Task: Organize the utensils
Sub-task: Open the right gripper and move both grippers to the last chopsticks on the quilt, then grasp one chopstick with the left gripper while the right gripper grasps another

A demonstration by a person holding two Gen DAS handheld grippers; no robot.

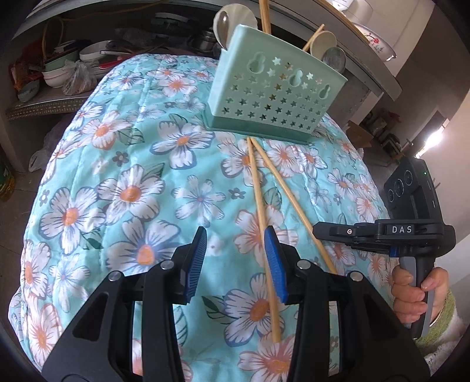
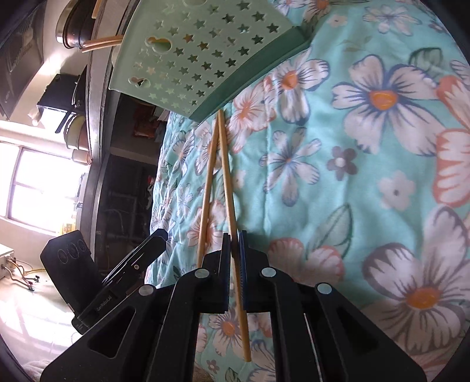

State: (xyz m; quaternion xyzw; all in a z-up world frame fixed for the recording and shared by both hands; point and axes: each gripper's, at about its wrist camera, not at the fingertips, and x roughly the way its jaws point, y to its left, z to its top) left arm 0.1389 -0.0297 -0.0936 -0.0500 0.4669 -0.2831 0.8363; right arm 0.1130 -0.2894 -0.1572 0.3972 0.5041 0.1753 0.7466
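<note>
Two wooden chopsticks lie in a narrow V on the floral cloth (image 1: 132, 164), tips against the mint-green star-holed utensil holder (image 1: 273, 91) (image 2: 205, 53). White spoons (image 1: 232, 23) and more chopsticks stand in the holder. My right gripper (image 2: 235, 239) (image 1: 315, 230) is shut on the right-hand chopstick (image 1: 293, 205) (image 2: 227, 176), which runs between its pads. My left gripper (image 1: 236, 261) is open just above the cloth. The other chopstick (image 1: 255, 182) (image 2: 207, 199) passes under its right fingertip (image 1: 274, 264), and nothing is gripped.
A hand (image 1: 411, 291) holds the right gripper's handle at the right edge of the table. Behind the table are a shelf with bowls (image 1: 73, 64) and a plastic bag (image 1: 77, 79). A counter (image 1: 367, 73) runs behind the holder. A bright window (image 2: 38, 188) lies beyond the table's edge.
</note>
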